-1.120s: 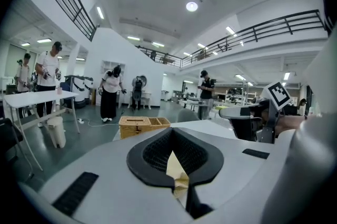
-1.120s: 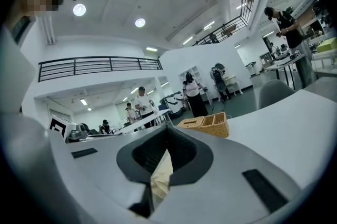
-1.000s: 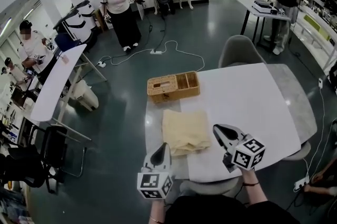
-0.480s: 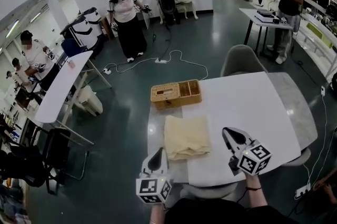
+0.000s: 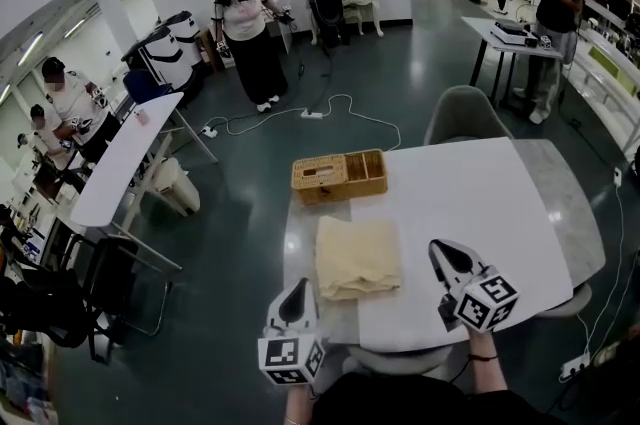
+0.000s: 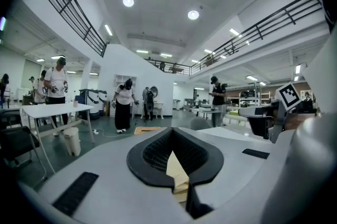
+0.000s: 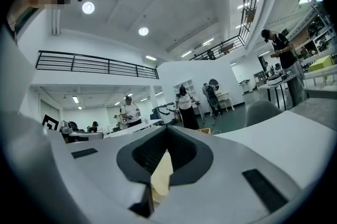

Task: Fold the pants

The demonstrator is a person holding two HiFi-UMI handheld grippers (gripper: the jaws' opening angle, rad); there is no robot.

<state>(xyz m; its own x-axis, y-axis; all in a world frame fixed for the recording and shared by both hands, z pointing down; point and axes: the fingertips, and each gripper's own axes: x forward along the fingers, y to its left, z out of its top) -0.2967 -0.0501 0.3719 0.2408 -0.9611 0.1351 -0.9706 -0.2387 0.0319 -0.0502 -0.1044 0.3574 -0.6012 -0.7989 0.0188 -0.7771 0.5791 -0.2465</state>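
White table (image 5: 470, 203) bears folded pants (image 5: 358, 256); left tool (image 5: 300, 287) and right tool (image 5: 441, 250) both closed on nothing

Folded pale-yellow pants (image 5: 358, 257) on table (image 5: 480, 203), wicker basket (image 5: 338, 176) at far corner beyond

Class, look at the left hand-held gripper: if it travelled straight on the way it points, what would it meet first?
Probably the folded pants on the table, which sit dead ahead of the left hand-held gripper; if it passes above them, the wicker basket comes next.
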